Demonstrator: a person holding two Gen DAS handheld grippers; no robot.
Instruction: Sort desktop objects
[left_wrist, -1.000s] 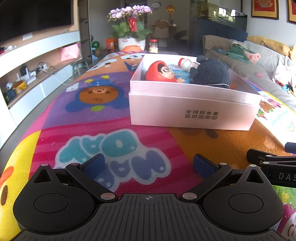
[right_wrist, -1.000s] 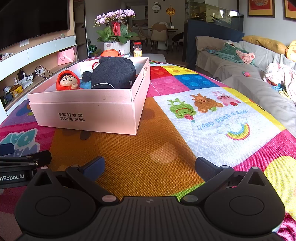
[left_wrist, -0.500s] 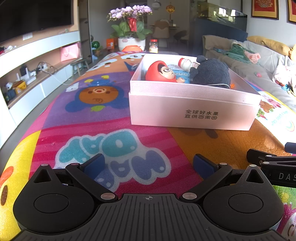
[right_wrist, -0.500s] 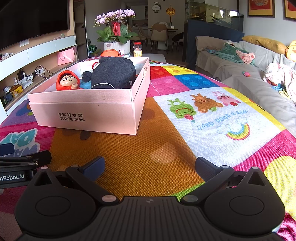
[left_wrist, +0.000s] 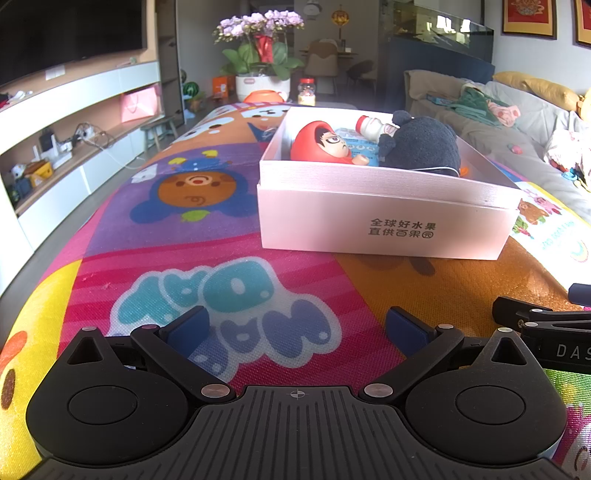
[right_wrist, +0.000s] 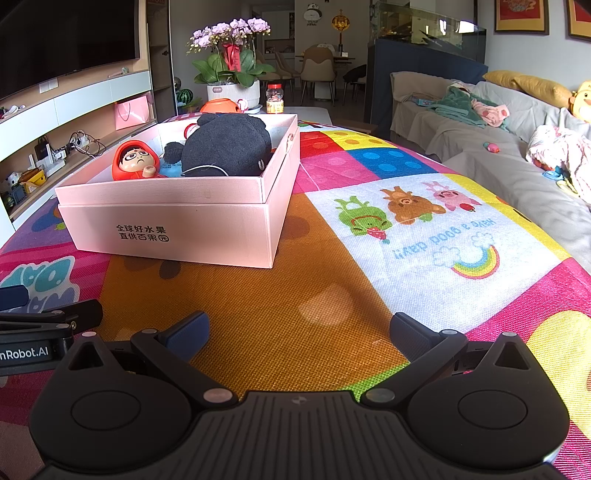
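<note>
colourful cartoon table carries a pink box holding a red doll and black plush; both grippers' jaws spread apart, empty.

A cartoon-print mat covers the table; a pink box sits on it, far-end pot and jar.

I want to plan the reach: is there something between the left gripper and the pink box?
Nothing visible: only bare play mat lies between the open left gripper and the pink box.
</note>
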